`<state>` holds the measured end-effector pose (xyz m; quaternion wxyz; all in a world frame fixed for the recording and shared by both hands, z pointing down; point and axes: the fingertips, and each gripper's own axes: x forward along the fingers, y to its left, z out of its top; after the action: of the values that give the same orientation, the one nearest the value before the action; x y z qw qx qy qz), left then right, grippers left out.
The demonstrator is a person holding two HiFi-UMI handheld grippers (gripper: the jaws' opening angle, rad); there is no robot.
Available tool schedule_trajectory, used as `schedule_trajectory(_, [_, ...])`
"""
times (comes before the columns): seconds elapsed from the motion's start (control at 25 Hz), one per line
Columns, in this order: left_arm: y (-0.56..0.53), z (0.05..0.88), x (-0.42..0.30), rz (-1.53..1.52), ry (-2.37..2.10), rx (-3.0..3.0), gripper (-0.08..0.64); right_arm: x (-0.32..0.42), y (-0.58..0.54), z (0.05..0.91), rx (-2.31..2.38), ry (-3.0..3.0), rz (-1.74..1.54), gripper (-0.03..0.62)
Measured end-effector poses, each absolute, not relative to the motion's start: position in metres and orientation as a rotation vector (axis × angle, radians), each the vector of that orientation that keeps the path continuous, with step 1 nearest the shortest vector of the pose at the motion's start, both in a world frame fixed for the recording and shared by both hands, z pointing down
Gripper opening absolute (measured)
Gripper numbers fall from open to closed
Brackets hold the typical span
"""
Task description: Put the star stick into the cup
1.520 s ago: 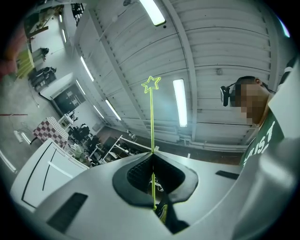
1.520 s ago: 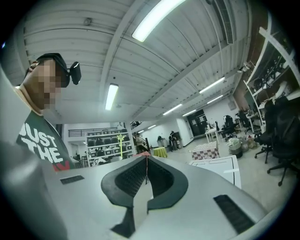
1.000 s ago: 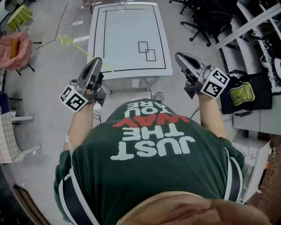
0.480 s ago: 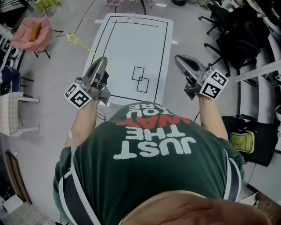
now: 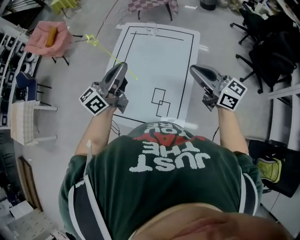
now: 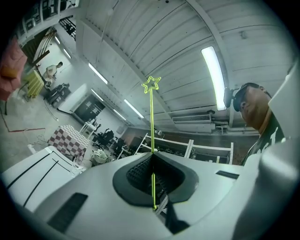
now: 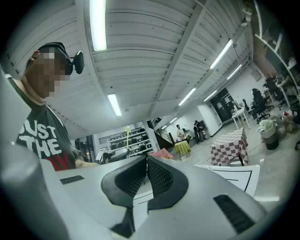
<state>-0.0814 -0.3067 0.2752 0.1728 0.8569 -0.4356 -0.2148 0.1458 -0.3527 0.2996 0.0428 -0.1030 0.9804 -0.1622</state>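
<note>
The star stick is a thin yellow rod with a star at its far end. My left gripper is shut on its lower end and holds it out over the floor, left of the white table. In the left gripper view the star stick rises straight up from the closed pads of the left gripper. A clear cup stands at the table's far edge. My right gripper hovers by the table's right edge. In its own view the right gripper is shut on nothing.
Black lines frame the tabletop, and two small overlapping squares are drawn near its front end. A pink chair and a white chair stand to the left. A checkered table is beyond, with black office chairs at the right.
The head view has swung, so the table now lies more centred and closer in front of me. Both grippers keep their pose, the left still holding the star stick.
</note>
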Motion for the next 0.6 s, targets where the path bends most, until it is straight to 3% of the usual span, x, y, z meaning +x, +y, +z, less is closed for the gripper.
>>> schedule_trajectory(0.6, [-0.44, 0.307, -0.215, -0.672, -1.148, 2.515, 0.011, 0.03, -0.441, 0.325, -0.607, 3.016, -0.55, 0.035])
